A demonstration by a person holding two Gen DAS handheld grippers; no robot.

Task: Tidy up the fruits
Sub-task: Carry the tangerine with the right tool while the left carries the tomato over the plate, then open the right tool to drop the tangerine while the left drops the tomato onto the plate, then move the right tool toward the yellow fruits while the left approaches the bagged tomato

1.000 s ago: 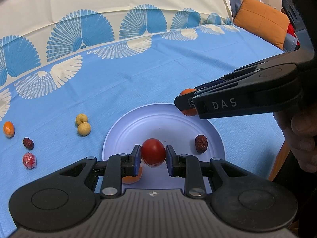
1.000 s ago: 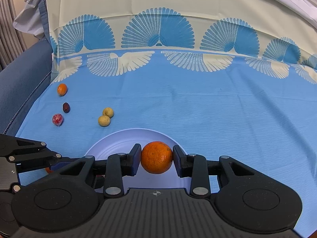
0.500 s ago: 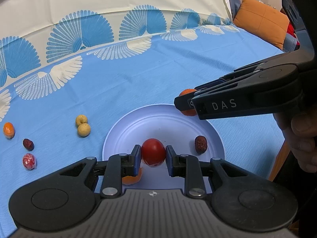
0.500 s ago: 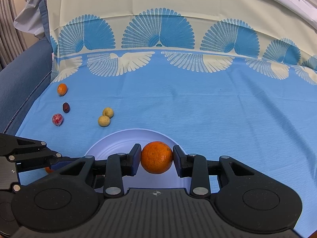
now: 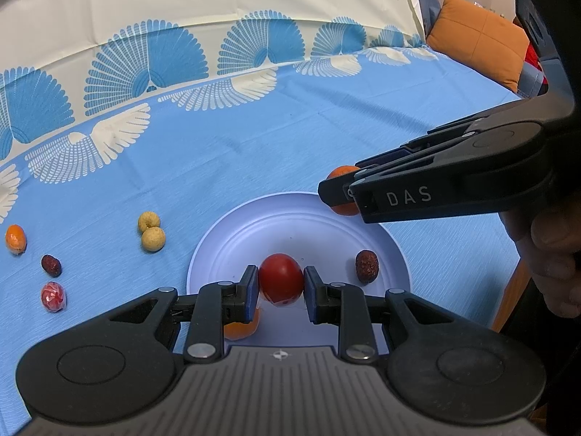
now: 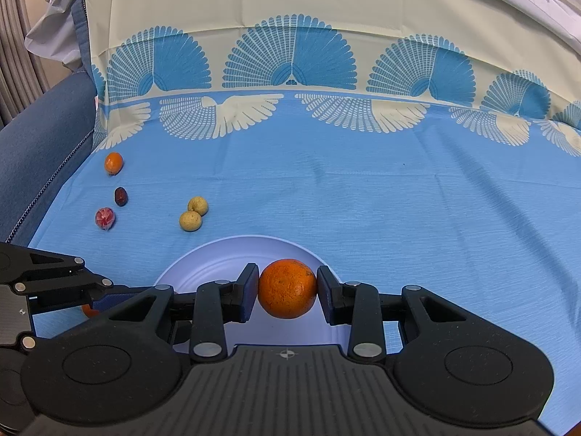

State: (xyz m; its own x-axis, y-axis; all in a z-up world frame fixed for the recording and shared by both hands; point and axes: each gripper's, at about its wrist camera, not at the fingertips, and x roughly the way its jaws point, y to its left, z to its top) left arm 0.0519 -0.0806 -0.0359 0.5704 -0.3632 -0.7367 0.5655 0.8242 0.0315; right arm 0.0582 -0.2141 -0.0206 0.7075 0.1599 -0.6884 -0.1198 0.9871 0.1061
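My left gripper [image 5: 281,285] is shut on a small red tomato [image 5: 280,279] just over the white plate [image 5: 232,239]. A dark red date [image 5: 366,266] lies on the plate's right side, and an orange fruit [image 5: 241,328] shows partly under the left finger. My right gripper [image 6: 287,289] is shut on an orange [image 6: 287,288] above the plate [image 6: 203,265]; in the left wrist view it [image 5: 336,192] reaches in from the right over the plate's far rim. Left of the plate lie two yellow-tan fruits [image 5: 151,232], a small orange fruit [image 5: 15,238], another date [image 5: 51,265] and a red wrapped ball [image 5: 53,296].
A blue cloth [image 6: 363,189] with fan patterns covers the surface. An orange cushion [image 5: 479,40] sits at the far right in the left wrist view, a blue sofa arm [image 6: 40,134] at the left in the right wrist view. A person's hand [image 5: 552,254] holds the right gripper.
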